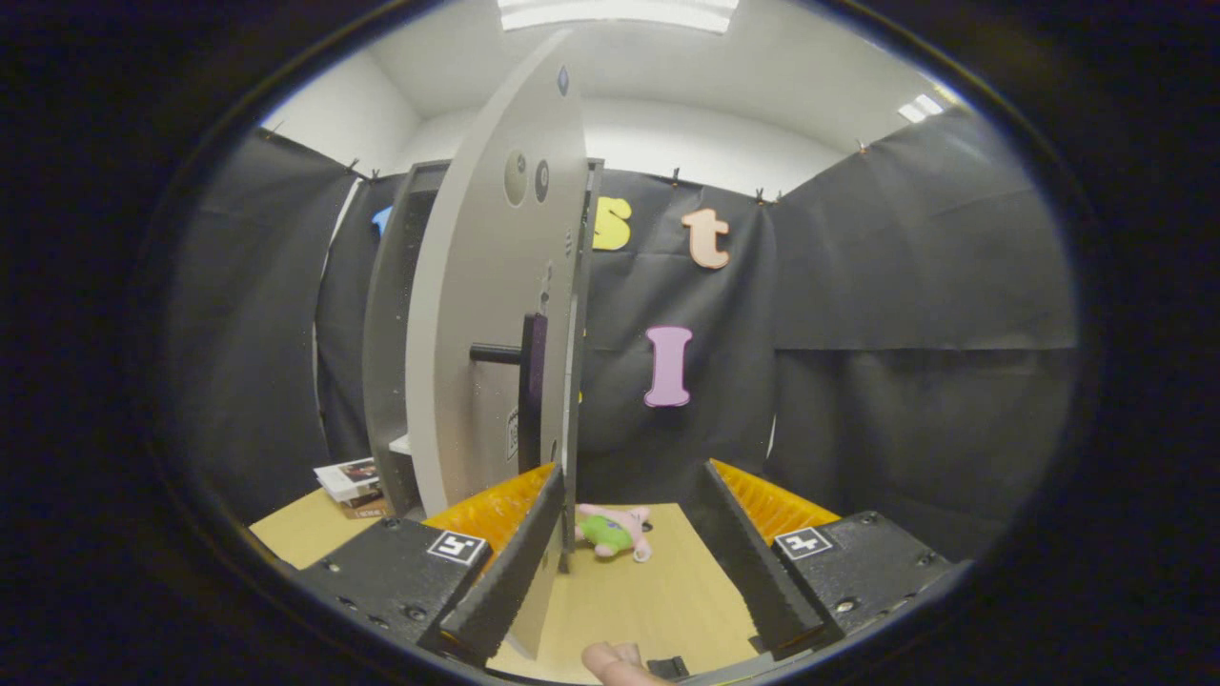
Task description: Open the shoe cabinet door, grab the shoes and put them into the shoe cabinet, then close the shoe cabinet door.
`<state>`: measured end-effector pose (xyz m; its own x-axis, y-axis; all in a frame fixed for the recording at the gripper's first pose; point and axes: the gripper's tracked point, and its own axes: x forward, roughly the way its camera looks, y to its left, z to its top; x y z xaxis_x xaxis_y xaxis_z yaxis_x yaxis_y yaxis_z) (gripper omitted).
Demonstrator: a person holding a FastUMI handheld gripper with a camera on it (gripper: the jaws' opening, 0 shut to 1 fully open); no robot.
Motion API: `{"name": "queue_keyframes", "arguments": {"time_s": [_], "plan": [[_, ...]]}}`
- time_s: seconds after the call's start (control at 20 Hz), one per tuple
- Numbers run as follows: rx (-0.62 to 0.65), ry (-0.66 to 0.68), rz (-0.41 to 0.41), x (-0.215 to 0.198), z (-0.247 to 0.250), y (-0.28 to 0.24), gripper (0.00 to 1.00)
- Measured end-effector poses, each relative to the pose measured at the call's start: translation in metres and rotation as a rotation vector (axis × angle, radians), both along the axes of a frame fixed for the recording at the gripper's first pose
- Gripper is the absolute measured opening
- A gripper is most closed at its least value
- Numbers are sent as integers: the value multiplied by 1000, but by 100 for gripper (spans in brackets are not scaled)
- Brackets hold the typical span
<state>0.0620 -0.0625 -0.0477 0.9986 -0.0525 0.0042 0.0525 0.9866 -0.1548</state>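
The grey shoe cabinet (389,333) stands on the wooden table to the left, beyond the fingers. Its grey door (486,314) is swung open toward me and I see it nearly edge-on. A black bar handle (527,381) sticks out of the door's face. My gripper (631,469) is open. The door's free edge runs down between the fingers, close against the inner side of the left finger (510,562). The right finger (748,553) stands well apart from the door. A pale shelf (400,444) shows inside the cabinet.
A pink and green plush toy (615,531) lies on the wooden table (658,591) just ahead of the fingers. A small stack of books (349,482) sits left of the cabinet's foot. A person's fingertip (615,662) shows beneath the gripper. Black cloth walls close the booth.
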Motion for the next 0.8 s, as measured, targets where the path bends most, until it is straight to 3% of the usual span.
{"name": "queue_keyframes", "arguments": {"time_s": [0.25,0.8], "plan": [[-41,-56,-46,-4,-5,32,92],[24,41,145,23,-48,130,91]]}}
